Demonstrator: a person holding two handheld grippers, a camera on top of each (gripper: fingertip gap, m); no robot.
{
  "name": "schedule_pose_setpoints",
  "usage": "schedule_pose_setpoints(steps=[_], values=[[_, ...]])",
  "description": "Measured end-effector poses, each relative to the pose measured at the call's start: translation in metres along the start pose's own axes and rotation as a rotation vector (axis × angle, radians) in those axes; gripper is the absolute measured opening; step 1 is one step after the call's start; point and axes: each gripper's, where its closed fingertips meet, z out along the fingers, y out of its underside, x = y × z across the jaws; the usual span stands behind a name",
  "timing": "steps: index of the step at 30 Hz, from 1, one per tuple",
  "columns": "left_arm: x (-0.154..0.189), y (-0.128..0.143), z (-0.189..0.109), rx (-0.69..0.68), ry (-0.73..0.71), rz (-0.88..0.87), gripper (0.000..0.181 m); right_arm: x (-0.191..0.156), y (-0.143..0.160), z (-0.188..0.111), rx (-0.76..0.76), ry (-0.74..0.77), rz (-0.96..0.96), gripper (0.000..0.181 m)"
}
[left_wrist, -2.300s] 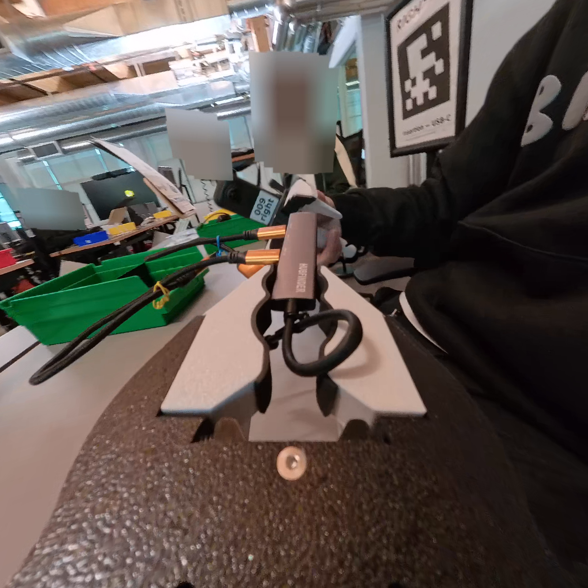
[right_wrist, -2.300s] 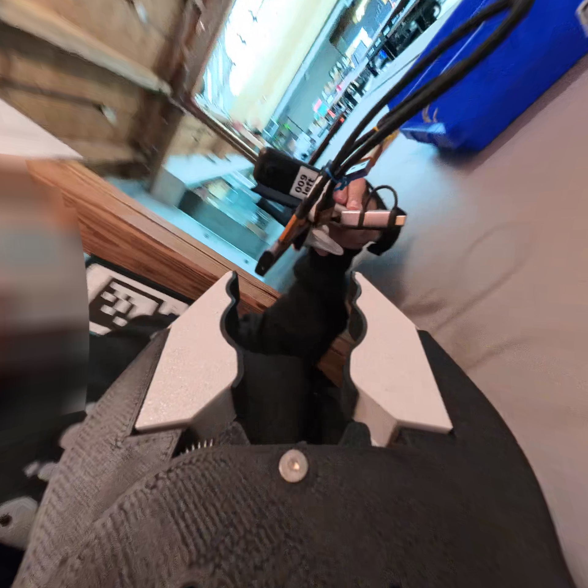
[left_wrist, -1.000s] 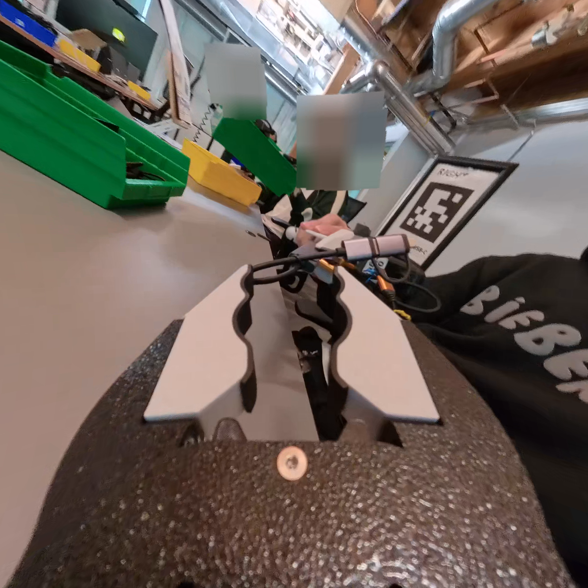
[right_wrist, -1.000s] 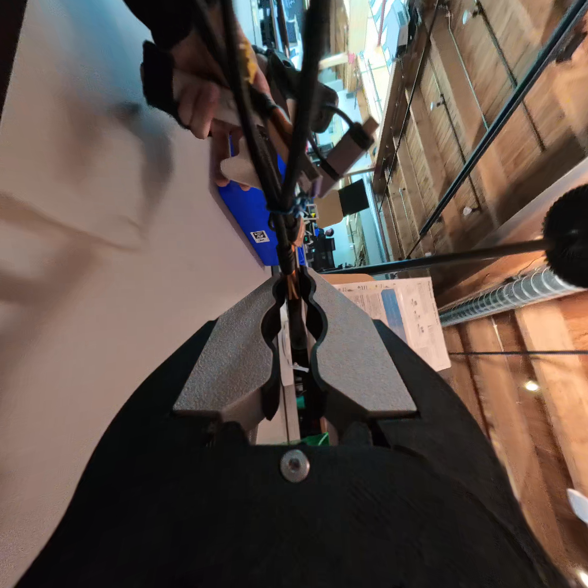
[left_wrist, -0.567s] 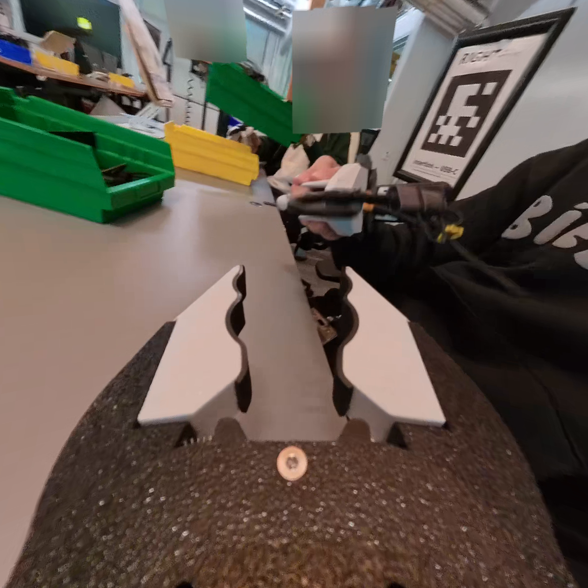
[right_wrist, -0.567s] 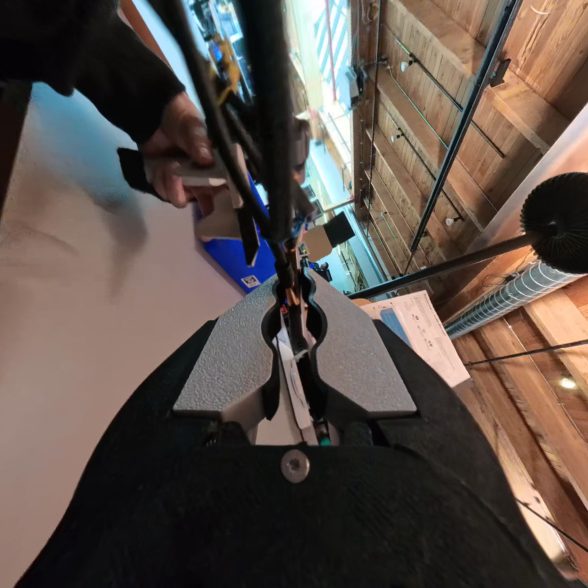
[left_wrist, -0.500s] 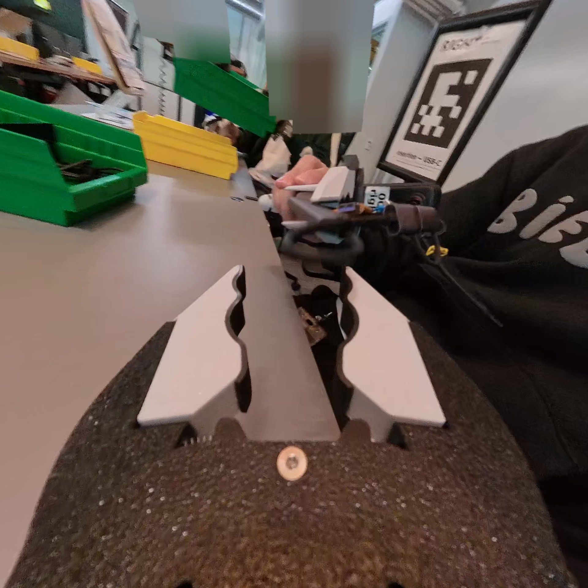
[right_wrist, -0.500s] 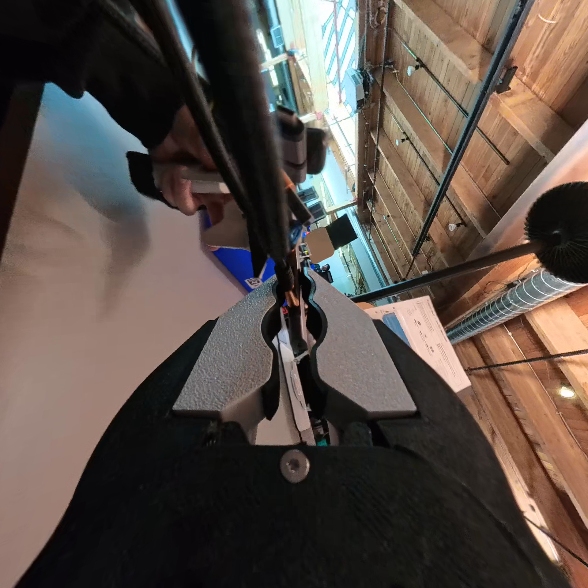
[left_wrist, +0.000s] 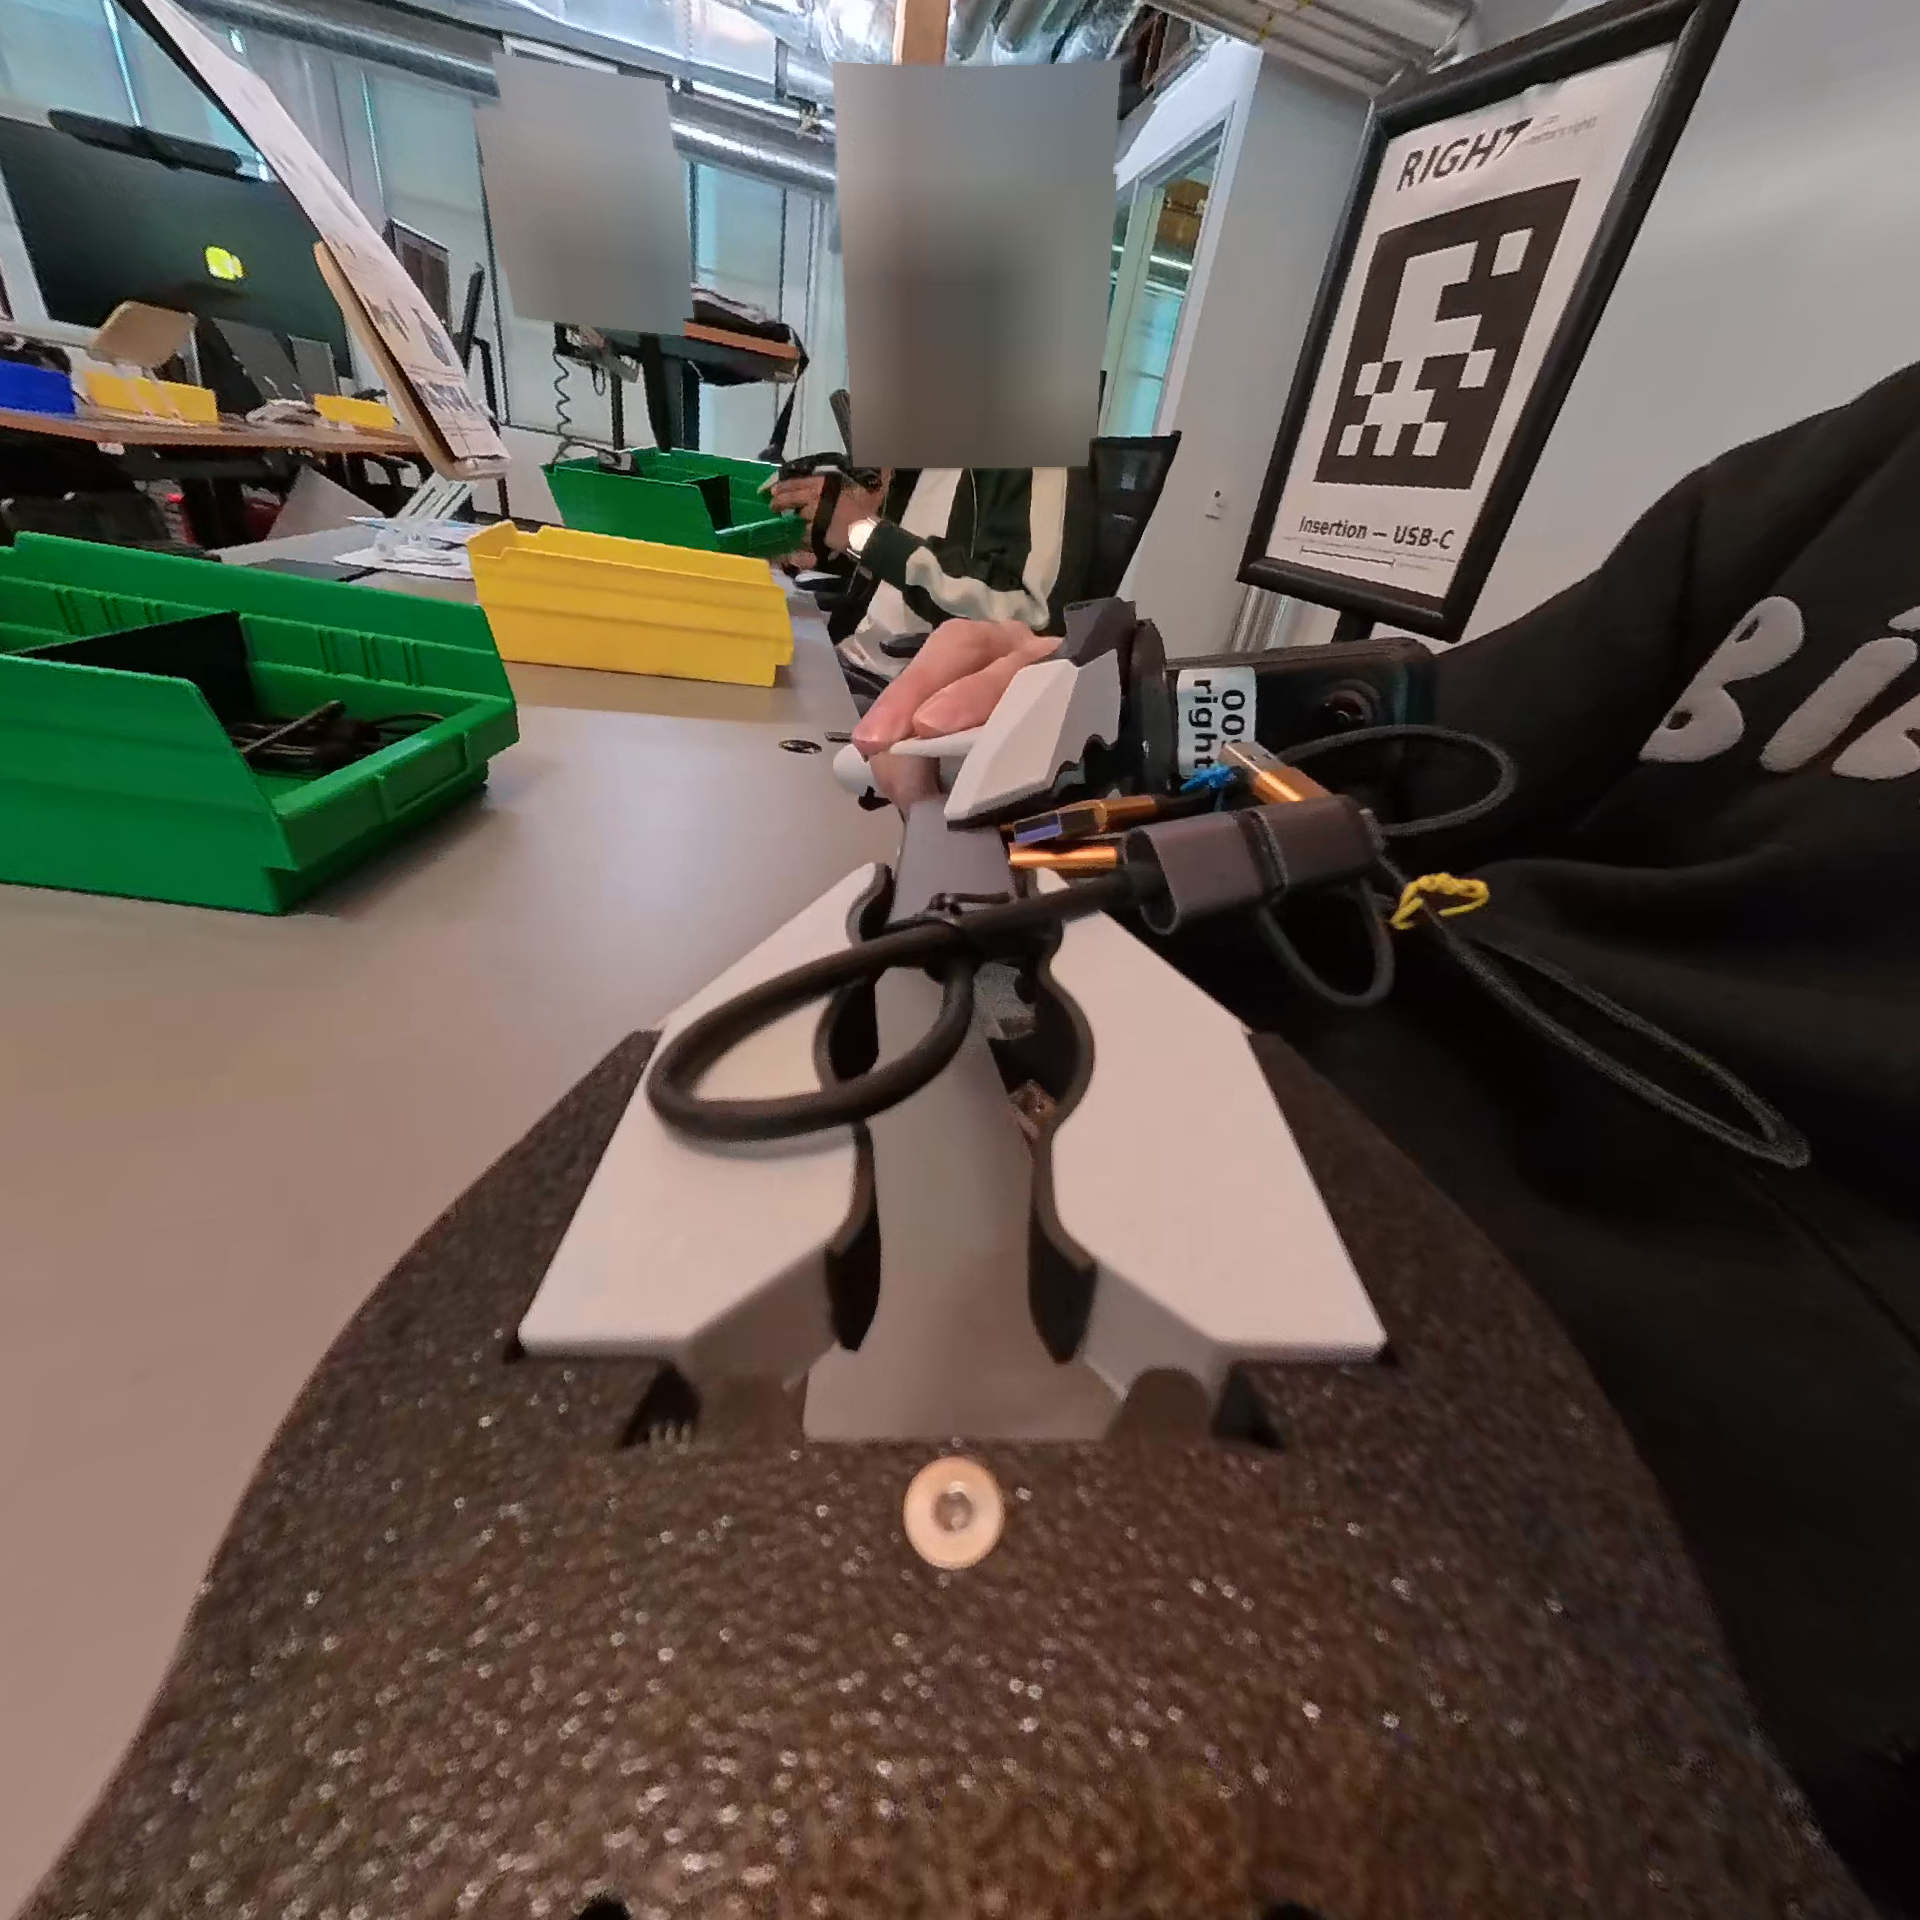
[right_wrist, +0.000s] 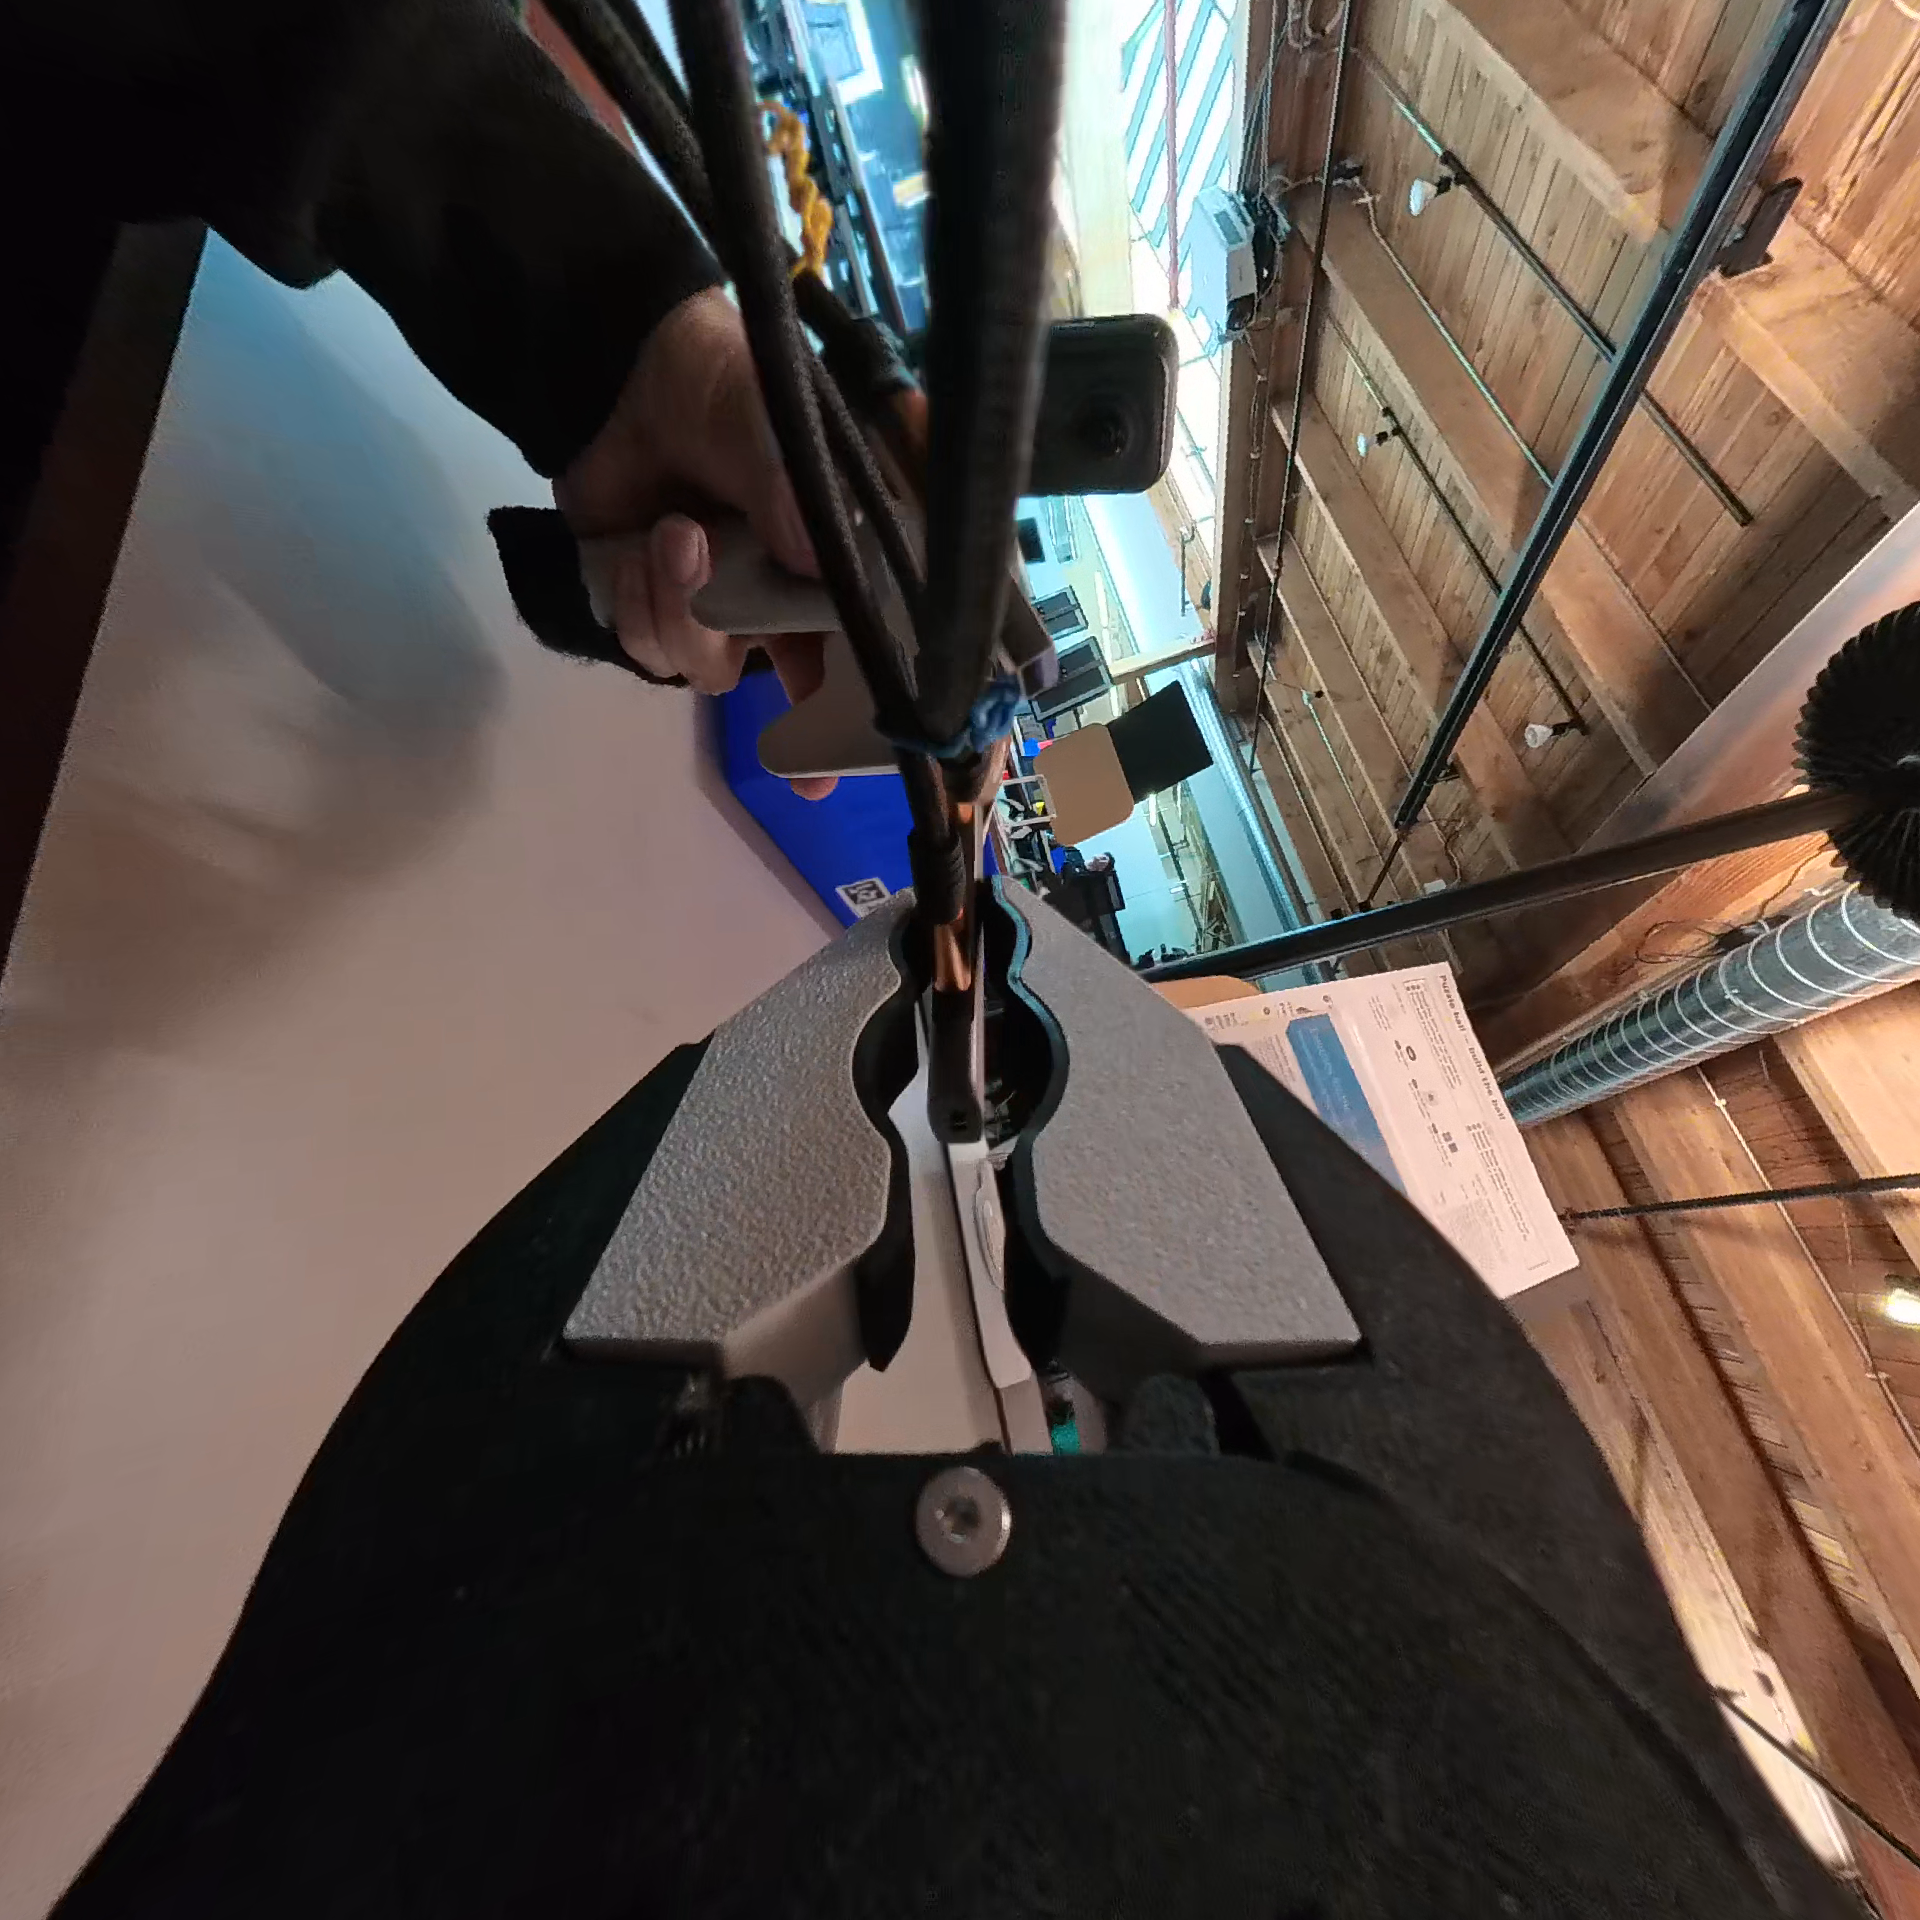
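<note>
Cables (right_wrist: 966, 312) hide much of the left gripper (right_wrist: 831, 665) from the right gripper (right_wrist: 961, 935), which clamps a copper plug (right_wrist: 948, 961), while the left gripper (left_wrist: 956, 904) is closed on a grey hub (left_wrist: 951, 862) above the table (left_wrist: 312, 1039).

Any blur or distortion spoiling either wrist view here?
Left wrist view: sharp, evenly lit, wide-angle bending at the edges; black cable loop crisp. Right wrist view: table smeared with blur, near cables out of focus, right claw sharp.

Far left of the tool – green bin (left_wrist: 239, 748); behind it yellow bin (left_wrist: 623, 613), framed sign (left_wrist: 1455, 343) at right.
</note>
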Motion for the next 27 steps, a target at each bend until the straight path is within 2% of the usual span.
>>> schedule_pose_setpoints(steps=[4,6,7,9,12,15,17,21,23,26,27], values=[[-0.006,0.003,0.002,-0.038,-0.035,0.011,0.022,-0.001,0.006,0.0,-0.02,-0.024,0.018,0.006],[-0.017,0.005,0.003,-0.069,-0.114,0.062,0.022,-0.002,0.02,0.002,-0.064,-0.05,0.075,0.009],[-0.024,0.006,0.003,-0.083,-0.168,0.107,0.022,-0.002,0.03,0.002,-0.088,-0.062,0.113,0.018],[-0.038,0.008,-0.003,-0.12,-0.276,0.169,0.022,-0.001,0.06,-0.001,-0.165,-0.073,0.324,0.049],[-0.055,-0.001,-0.02,-0.09,-0.434,0.343,0.021,-0.002,0.095,-0.014,-0.229,-0.112,0.82,0.076],[-0.066,-0.012,-0.032,-0.051,-0.561,0.468,0.021,0.015,0.107,-0.019,-0.244,-0.057,1.195,0.074],[-0.064,-0.02,-0.032,0.004,-0.589,0.537,0.021,0.023,0.1,-0.011,-0.196,-0.031,1.311,0.071],[-0.064,-0.024,-0.027,0.006,-0.64,0.611,0.021,0.028,0.085,0.015,-0.093,-0.011,1.471,0.061],[-0.065,-0.022,-0.024,-0.03,-0.671,0.66,0.021,0.026,0.087,0.023,-0.089,0.007,1.532,0.048],[-0.065,-0.022,-0.019,-0.057,-0.685,0.704,0.021,0.017,0.087,0.029,-0.1,-0.018,1.474,0.03],[-0.064,-0.021,-0.018,-0.059,-0.682,0.708,0.022,0.015,0.087,0.03,-0.103,-0.009,1.45,0.03]])
